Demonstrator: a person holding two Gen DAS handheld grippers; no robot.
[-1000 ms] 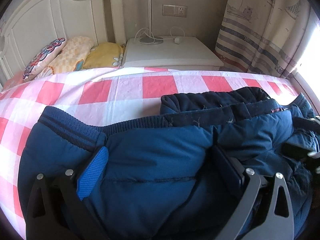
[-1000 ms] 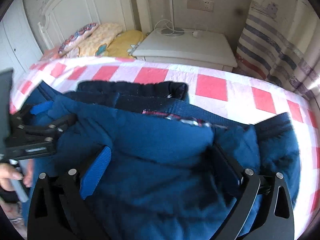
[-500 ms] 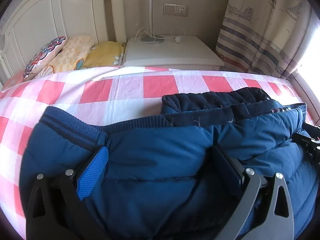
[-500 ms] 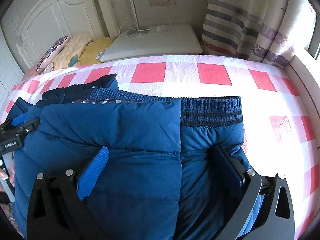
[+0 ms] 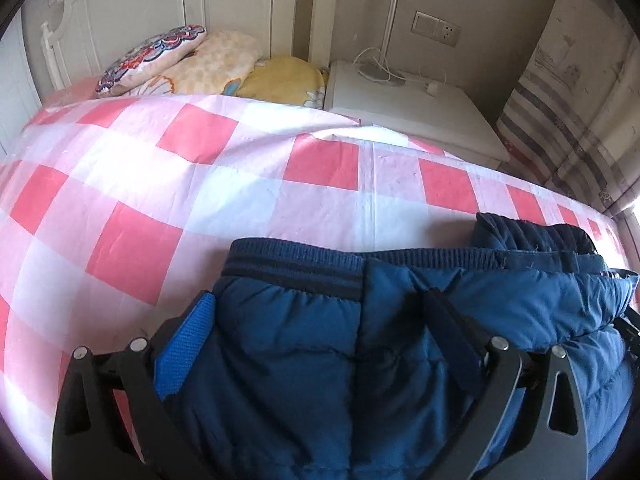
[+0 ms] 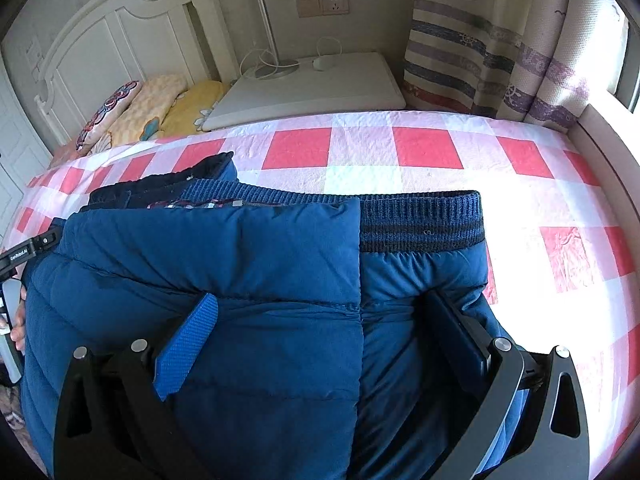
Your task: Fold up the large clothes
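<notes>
Lying on the checked bed [image 5: 168, 184], the blue padded jacket [image 5: 304, 360] fills the near part of both views, its ribbed hem [image 6: 420, 216] turned toward the nightstand [image 6: 312, 88]. Pillows [image 5: 192, 64] sit at far left by the headboard. The left gripper [image 5: 320, 328] has its fingers spread wide, jacket fabric bulging between them. The right gripper [image 6: 320, 328] is likewise wide apart over the jacket's folded layers. A curtain [image 6: 500, 48] hangs at right.
</notes>
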